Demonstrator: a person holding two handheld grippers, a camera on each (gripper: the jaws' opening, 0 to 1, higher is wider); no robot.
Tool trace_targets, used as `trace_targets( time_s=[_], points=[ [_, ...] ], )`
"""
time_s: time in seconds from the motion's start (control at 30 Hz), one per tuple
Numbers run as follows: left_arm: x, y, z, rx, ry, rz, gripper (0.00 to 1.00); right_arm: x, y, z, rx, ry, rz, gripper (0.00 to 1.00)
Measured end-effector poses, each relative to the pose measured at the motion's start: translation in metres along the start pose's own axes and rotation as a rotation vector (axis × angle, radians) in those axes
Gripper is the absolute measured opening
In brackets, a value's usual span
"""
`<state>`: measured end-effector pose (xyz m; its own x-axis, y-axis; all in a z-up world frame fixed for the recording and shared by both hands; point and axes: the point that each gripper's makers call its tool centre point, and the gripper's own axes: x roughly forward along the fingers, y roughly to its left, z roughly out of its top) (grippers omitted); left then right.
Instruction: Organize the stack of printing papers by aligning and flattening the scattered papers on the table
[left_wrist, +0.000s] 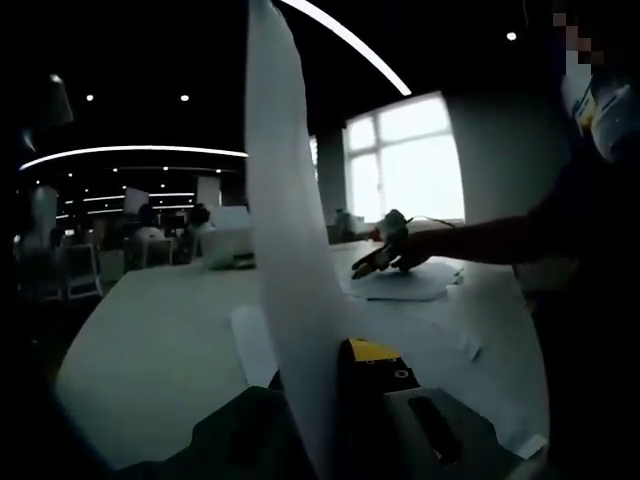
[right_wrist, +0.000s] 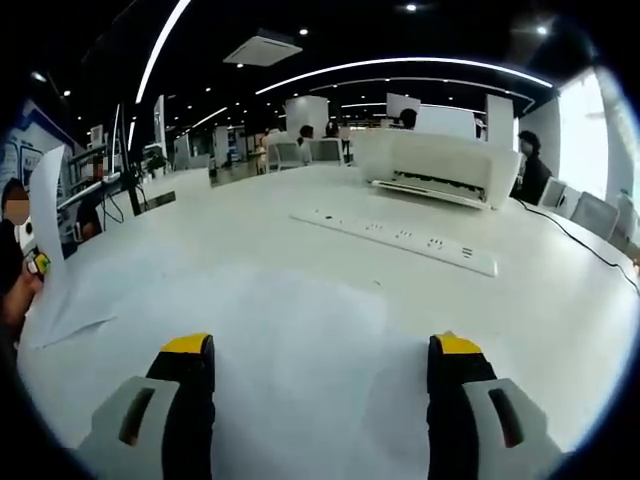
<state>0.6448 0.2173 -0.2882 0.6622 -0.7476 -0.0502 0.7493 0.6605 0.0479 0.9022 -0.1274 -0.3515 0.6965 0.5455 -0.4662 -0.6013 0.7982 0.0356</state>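
A sheet (left_wrist: 290, 260) stands upright, pinched between the left gripper's (left_wrist: 335, 400) jaws above the table (left_wrist: 150, 340). More papers (left_wrist: 405, 285) lie flat toward the table's far edge, and there the right gripper (left_wrist: 385, 250) rests on them, a person's arm behind it. The right gripper view adds what the left gripper view lacks: its own jaws spread wide over a flat sheet (right_wrist: 310, 340), a power strip (right_wrist: 400, 238) mid-table, and a printer (right_wrist: 435, 165) at the far edge.
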Motion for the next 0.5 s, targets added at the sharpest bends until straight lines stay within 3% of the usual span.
trace_targets(
  time_s=[0.5],
  points=[
    [-0.0006,0.0,0.0022,-0.002,-0.01,-0.001,0.06,0.0043,-0.0026,0.0008,-0.005,0.0,-0.002,0.83]
  ],
)
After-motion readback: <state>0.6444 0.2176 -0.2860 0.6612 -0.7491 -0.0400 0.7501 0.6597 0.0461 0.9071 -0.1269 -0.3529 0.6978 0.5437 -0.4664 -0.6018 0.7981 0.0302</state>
